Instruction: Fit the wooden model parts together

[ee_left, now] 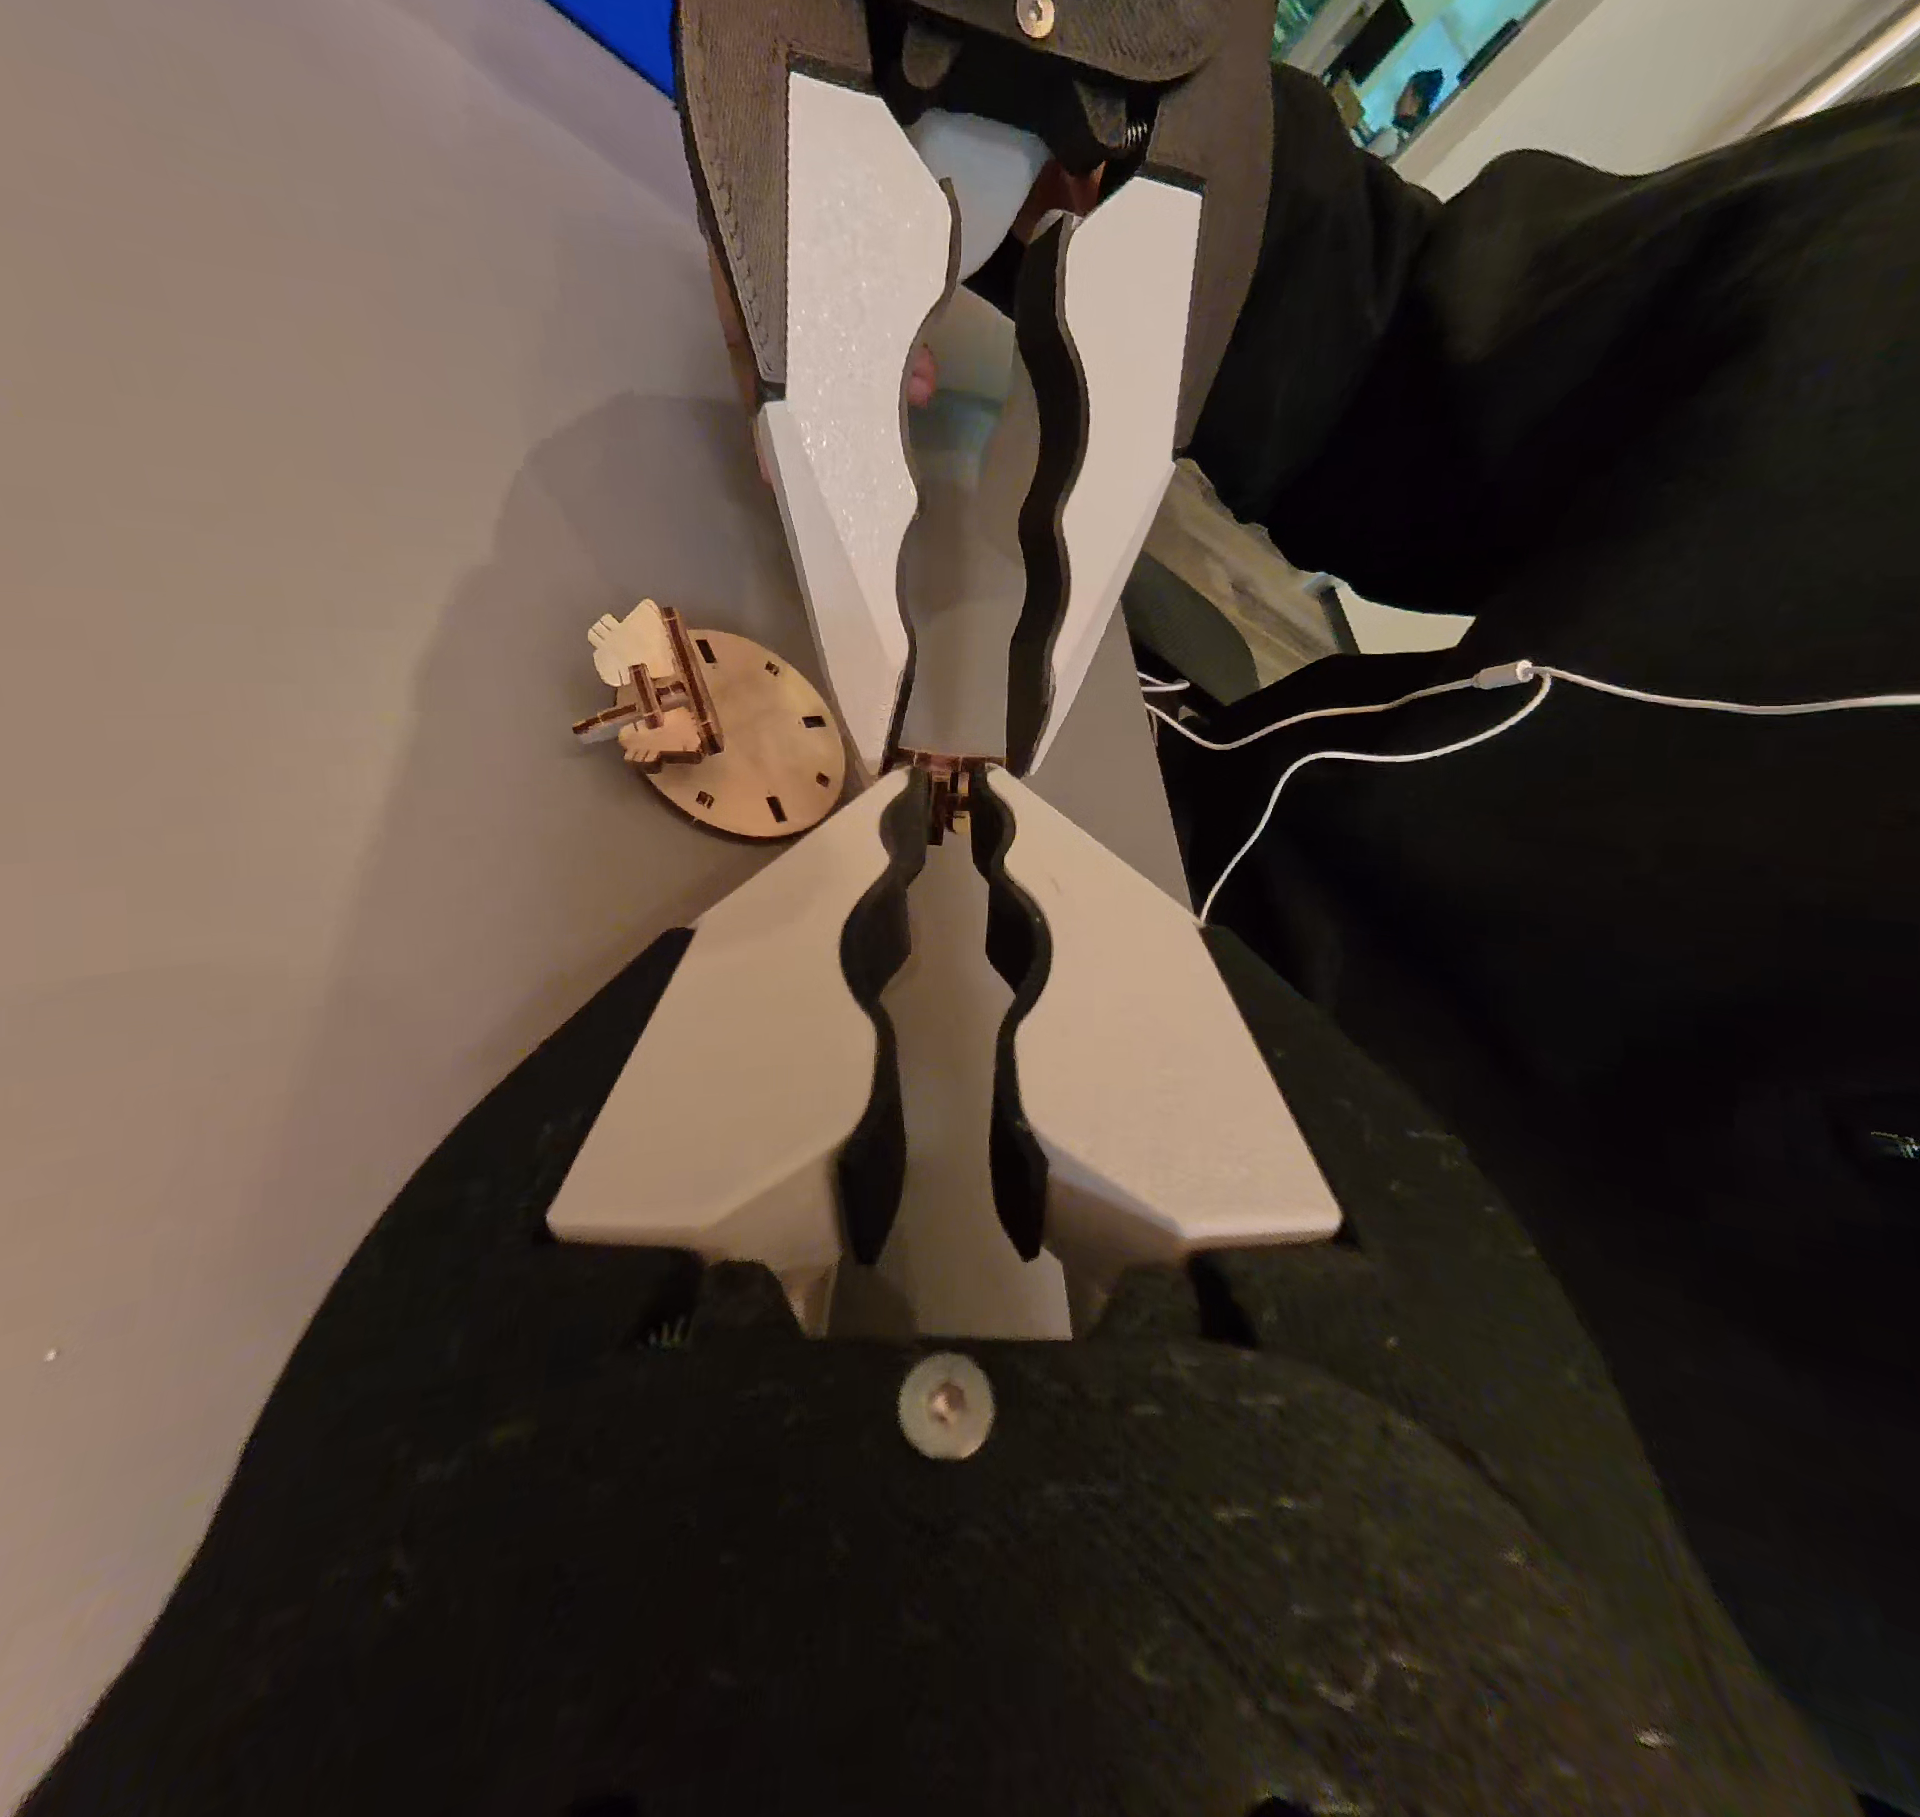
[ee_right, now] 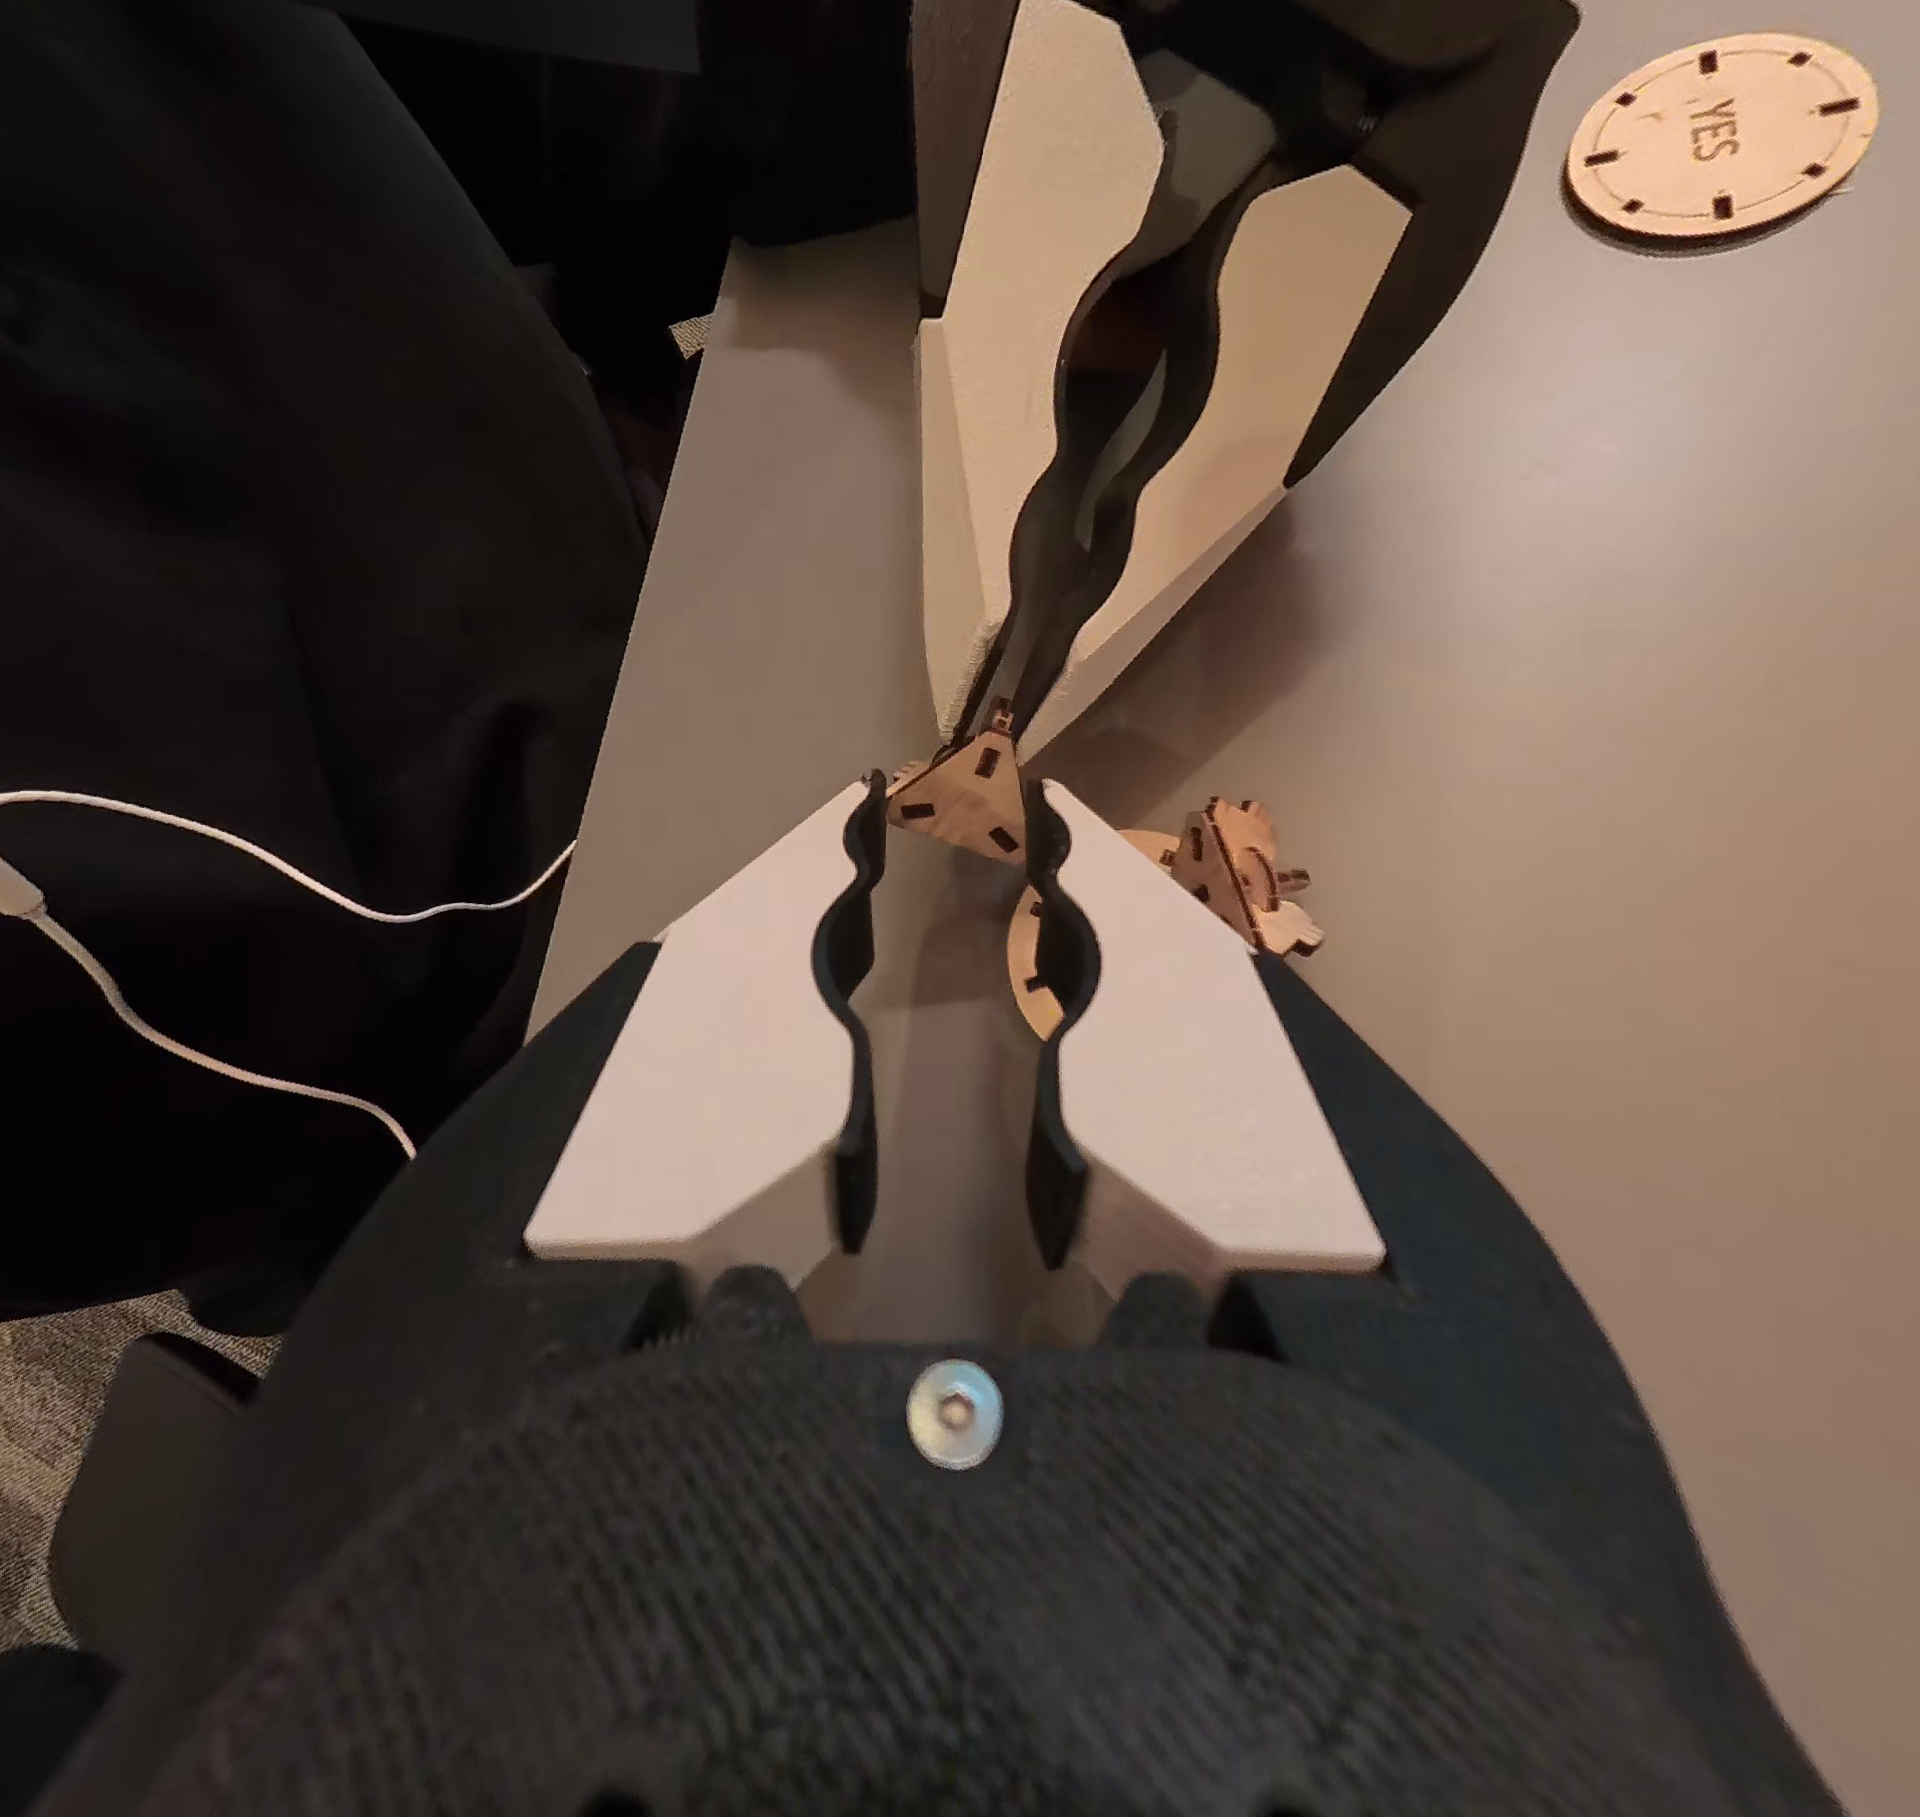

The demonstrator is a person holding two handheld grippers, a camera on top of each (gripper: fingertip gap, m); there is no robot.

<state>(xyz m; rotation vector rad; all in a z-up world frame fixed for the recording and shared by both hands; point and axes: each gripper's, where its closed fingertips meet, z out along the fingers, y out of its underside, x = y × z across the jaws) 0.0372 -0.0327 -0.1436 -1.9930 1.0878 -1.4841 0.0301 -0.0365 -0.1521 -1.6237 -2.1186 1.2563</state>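
Above the grey table (ee_right: 1558, 624), we see a small triangular wooden piece (ee_right: 961, 799) pinched at its tab by the left gripper (ee_left: 943, 801) and clamped across its sides by the right gripper (ee_right: 956, 801). Beside them lies a slotted wooden disc (ee_left: 748, 759) (another disc (ee_right: 1720, 152) sits well apart).

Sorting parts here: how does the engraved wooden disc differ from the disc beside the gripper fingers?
The engraved disc is bare on top; the near disc carries a small wooden assembly. The engraved disc lies far off on the table; the near disc lies beside the fingers. Both are round, pale wood, with slots around the rim.
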